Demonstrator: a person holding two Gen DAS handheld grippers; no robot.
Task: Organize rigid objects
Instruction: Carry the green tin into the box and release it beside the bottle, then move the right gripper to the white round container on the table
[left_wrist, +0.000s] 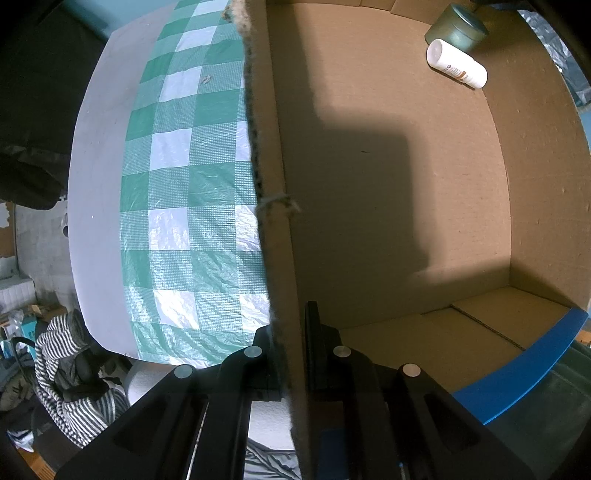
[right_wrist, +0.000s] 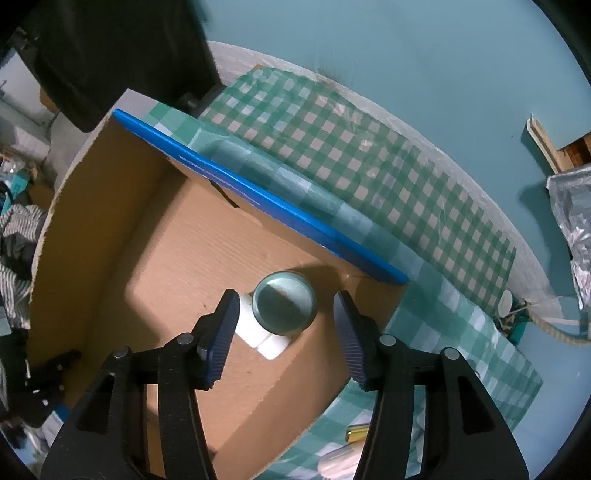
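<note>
An open cardboard box (right_wrist: 110, 236) stands on a green checked tablecloth (right_wrist: 351, 155). Inside it a round green tin (right_wrist: 285, 307) stands upright next to a white bottle (right_wrist: 258, 332) lying on its side. Both also show in the left wrist view, the tin (left_wrist: 456, 31) and the bottle (left_wrist: 457, 63) in the far corner. My right gripper (right_wrist: 284, 332) is open and empty, hovering just above the tin. My left gripper (left_wrist: 291, 339) is shut on the box's side wall (left_wrist: 273, 184), one finger on each side of it.
A blue flap (right_wrist: 258, 199) edges the box's far side. A small gold object (right_wrist: 356, 432) and a white item (right_wrist: 340, 461) lie on the cloth by the box's near corner. Crumpled foil (right_wrist: 576, 221) and a rope (right_wrist: 554, 328) lie at the right. Striped clothes (left_wrist: 70, 369) lie below the table.
</note>
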